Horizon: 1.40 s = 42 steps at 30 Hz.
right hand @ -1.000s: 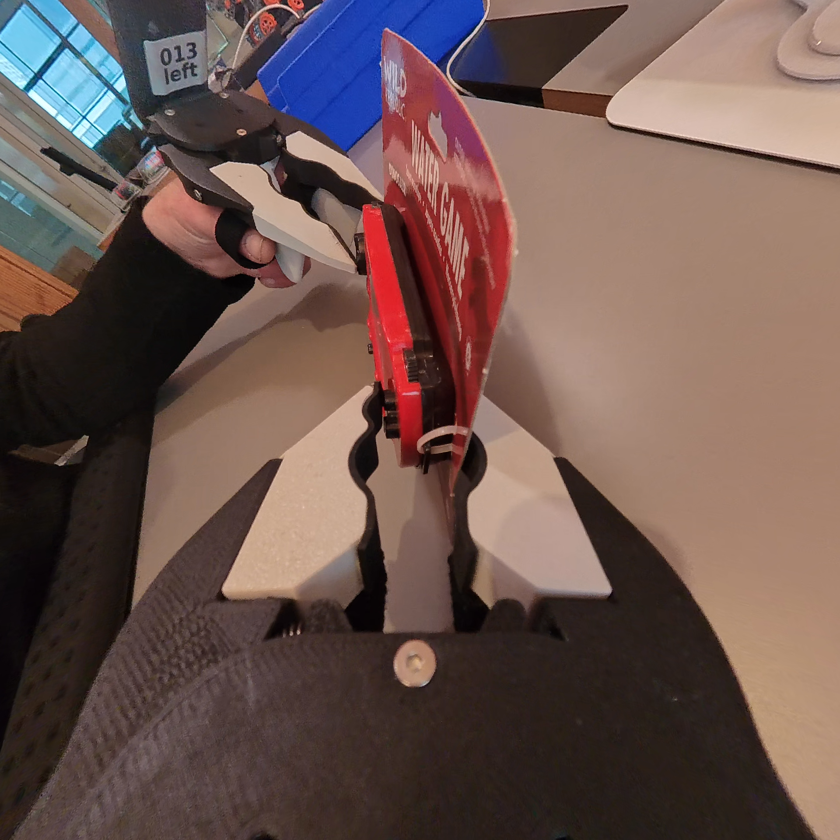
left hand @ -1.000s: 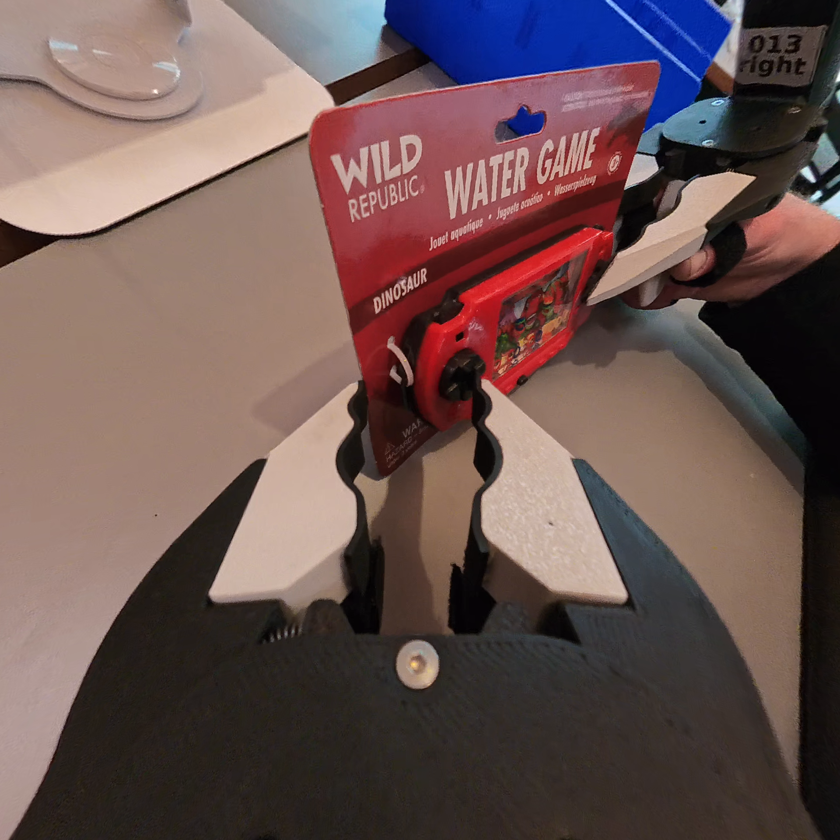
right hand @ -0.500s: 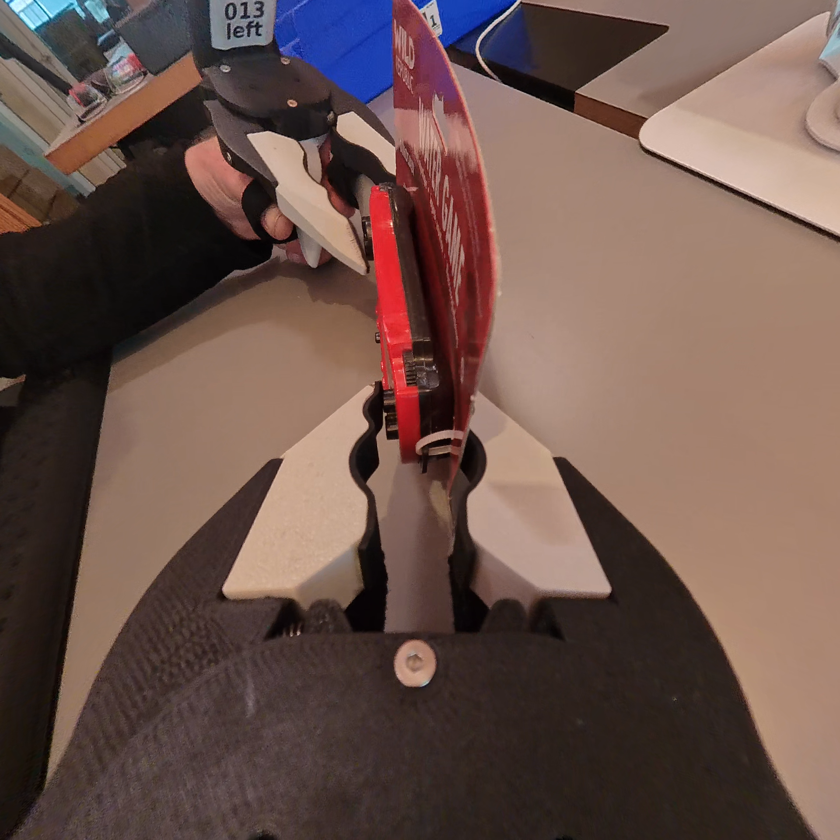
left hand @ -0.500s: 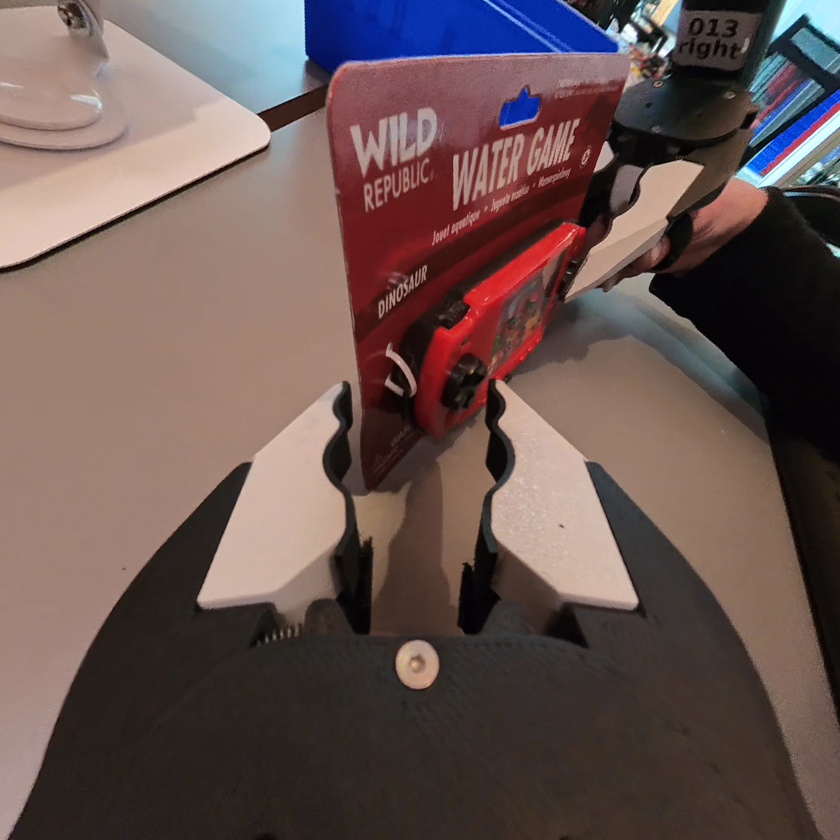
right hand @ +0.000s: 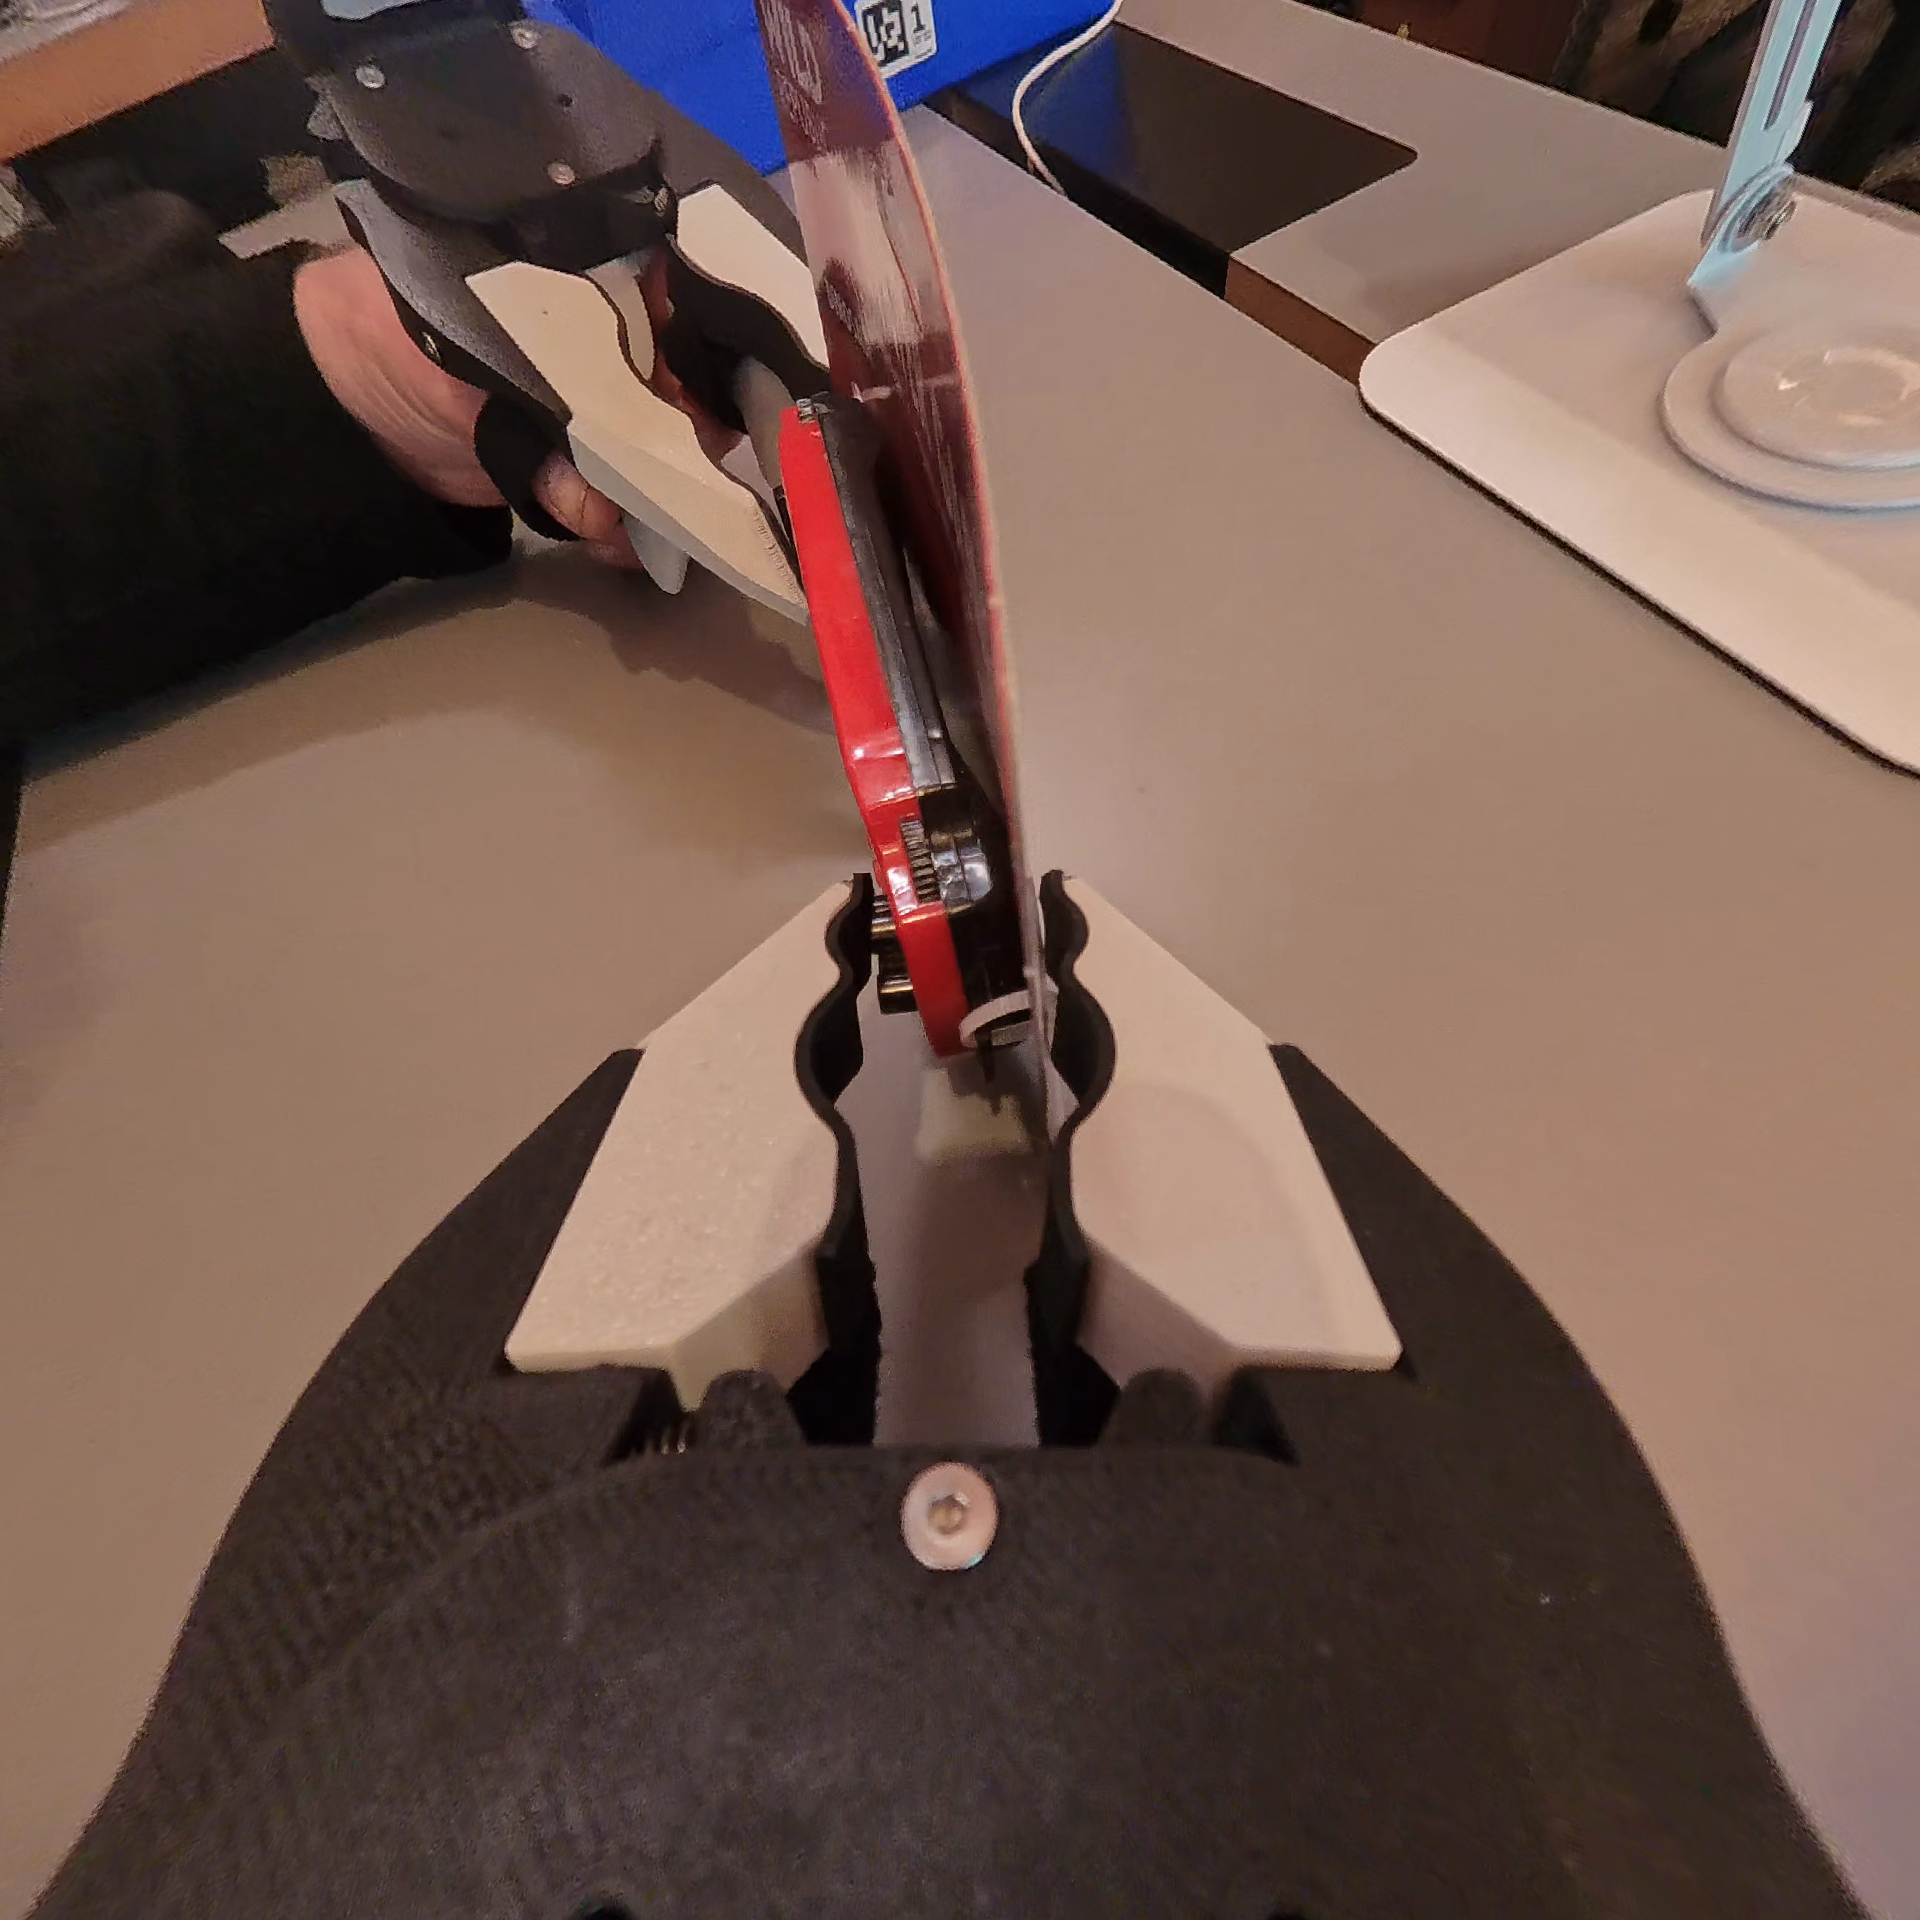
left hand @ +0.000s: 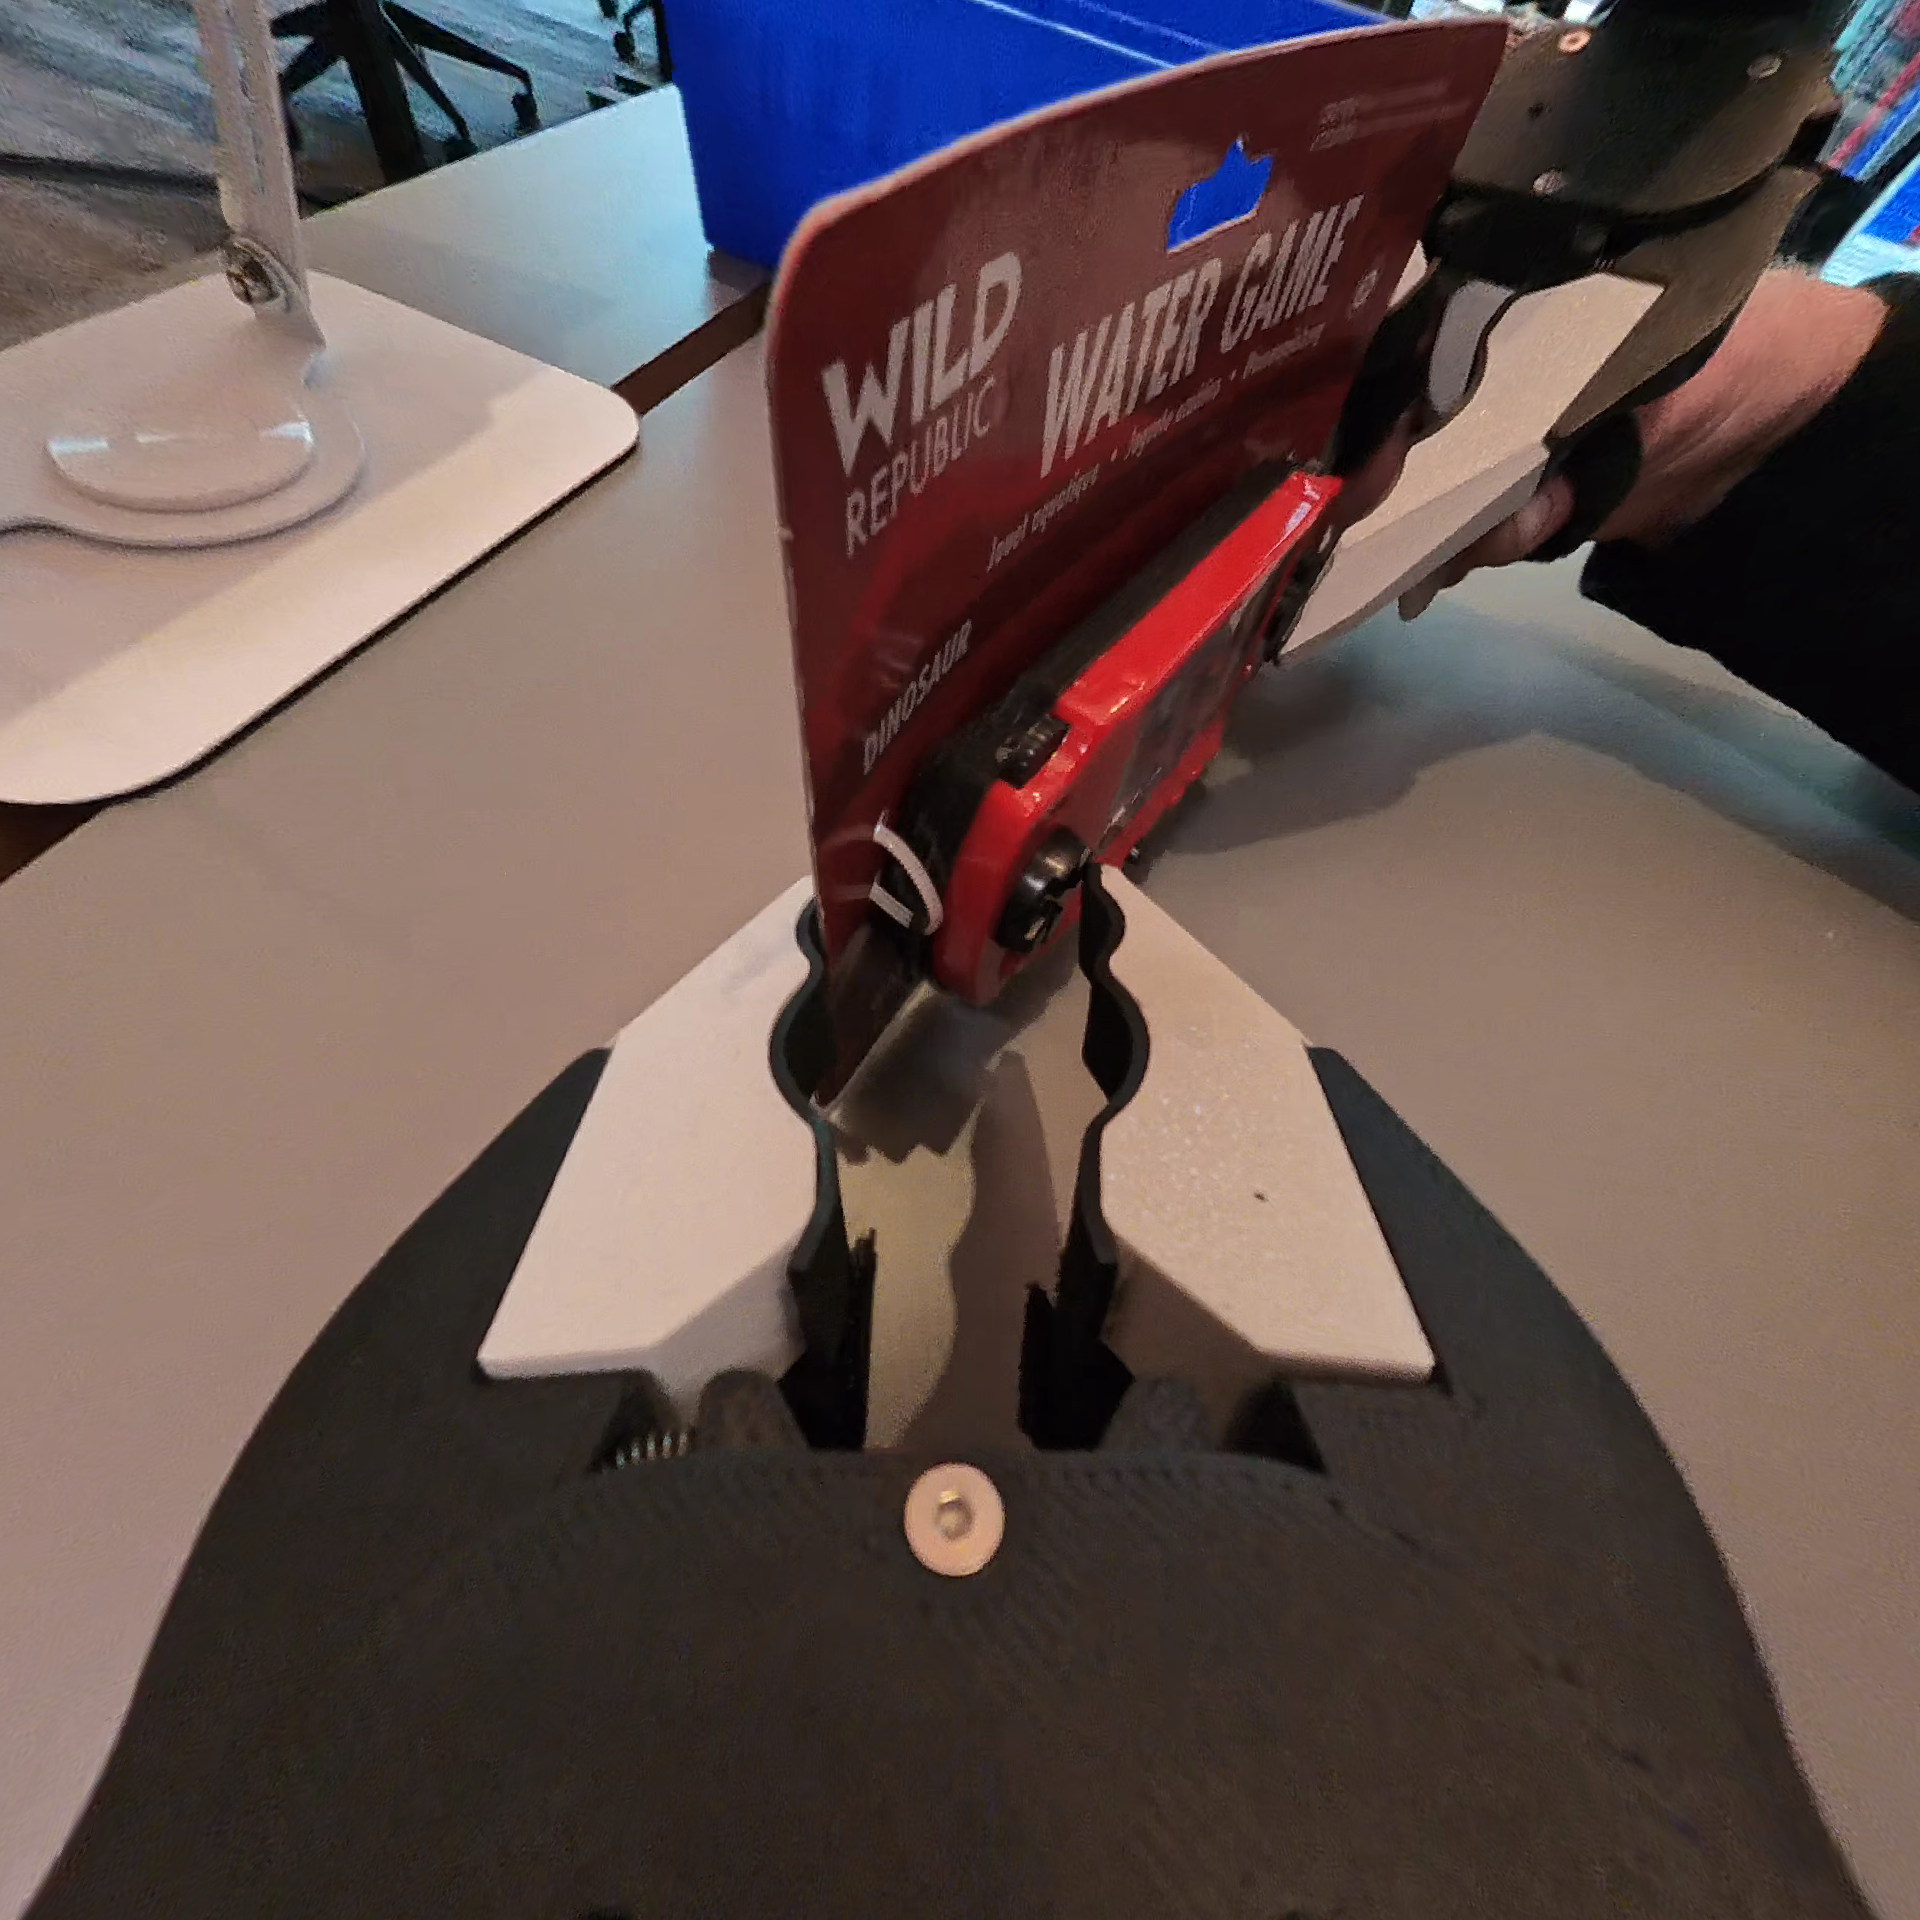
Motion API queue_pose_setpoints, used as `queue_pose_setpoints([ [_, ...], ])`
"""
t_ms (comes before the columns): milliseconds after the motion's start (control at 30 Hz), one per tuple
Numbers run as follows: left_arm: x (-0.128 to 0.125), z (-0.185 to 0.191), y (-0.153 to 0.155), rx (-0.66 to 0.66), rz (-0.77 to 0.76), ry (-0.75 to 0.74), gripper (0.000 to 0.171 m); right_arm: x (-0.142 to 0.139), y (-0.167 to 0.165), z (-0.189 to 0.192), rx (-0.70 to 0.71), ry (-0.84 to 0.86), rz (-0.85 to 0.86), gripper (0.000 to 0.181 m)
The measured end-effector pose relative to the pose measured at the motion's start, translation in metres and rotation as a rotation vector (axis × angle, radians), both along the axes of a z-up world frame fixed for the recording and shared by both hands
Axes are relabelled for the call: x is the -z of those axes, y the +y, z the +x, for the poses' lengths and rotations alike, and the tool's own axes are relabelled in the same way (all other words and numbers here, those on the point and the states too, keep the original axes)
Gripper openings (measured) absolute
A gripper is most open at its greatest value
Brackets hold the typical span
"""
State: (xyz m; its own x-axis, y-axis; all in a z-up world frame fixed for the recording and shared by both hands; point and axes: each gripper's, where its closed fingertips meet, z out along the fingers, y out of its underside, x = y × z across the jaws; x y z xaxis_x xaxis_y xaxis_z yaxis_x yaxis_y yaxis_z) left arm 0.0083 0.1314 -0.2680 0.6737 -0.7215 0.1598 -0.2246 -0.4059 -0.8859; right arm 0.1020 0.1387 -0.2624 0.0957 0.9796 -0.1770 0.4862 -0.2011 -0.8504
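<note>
1. Two grippers: the left gripper (left hand: 951, 914) and the right gripper (right hand: 951, 914).
2. One red handheld toy (left hand: 1122, 727), zip-tied to one red card (left hand: 1039, 395).
3. Two hands: the left hand (right hand: 416, 405) and the right hand (left hand: 1745, 395).
4. One blue bin (left hand: 883, 114).
5. One white stand (left hand: 187, 416) on its flat base.
6. One grey table (left hand: 416, 883).
7. One dark flat panel (right hand: 1216, 156) with one white cable (right hand: 1049, 78).

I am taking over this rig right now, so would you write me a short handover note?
Left gripper: fingers shut on one end of the red carded toy.
Right gripper: shut on the opposite end.
The card stands upright on edge between them over the grey table; contact with the table is unclear.
A blue bin lies behind, a white stand base to the side.
</note>
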Motion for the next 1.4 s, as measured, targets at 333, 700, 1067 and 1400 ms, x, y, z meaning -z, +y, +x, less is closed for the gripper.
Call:
queue_pose_setpoints([
  [333,0.004,-0.002,0.003,-0.038,-0.108,-0.035,0.044,-0.01,0.009,0.006,0.056,0.07,-0.082,0.033],
  [700,0.003,-0.002,0.003,-0.042,-0.131,-0.059,0.045,-0.01,0.009,0.012,0.057,0.07,-0.101,0.033],
  [1067,0.003,-0.002,0.003,-0.046,-0.142,-0.064,0.045,-0.009,0.007,0.011,0.047,0.063,-0.099,0.044],
  [1400,0.003,-0.002,0.003,-0.047,-0.151,-0.075,0.044,-0.008,0.009,0.013,0.055,0.033,-0.061,0.051],
])
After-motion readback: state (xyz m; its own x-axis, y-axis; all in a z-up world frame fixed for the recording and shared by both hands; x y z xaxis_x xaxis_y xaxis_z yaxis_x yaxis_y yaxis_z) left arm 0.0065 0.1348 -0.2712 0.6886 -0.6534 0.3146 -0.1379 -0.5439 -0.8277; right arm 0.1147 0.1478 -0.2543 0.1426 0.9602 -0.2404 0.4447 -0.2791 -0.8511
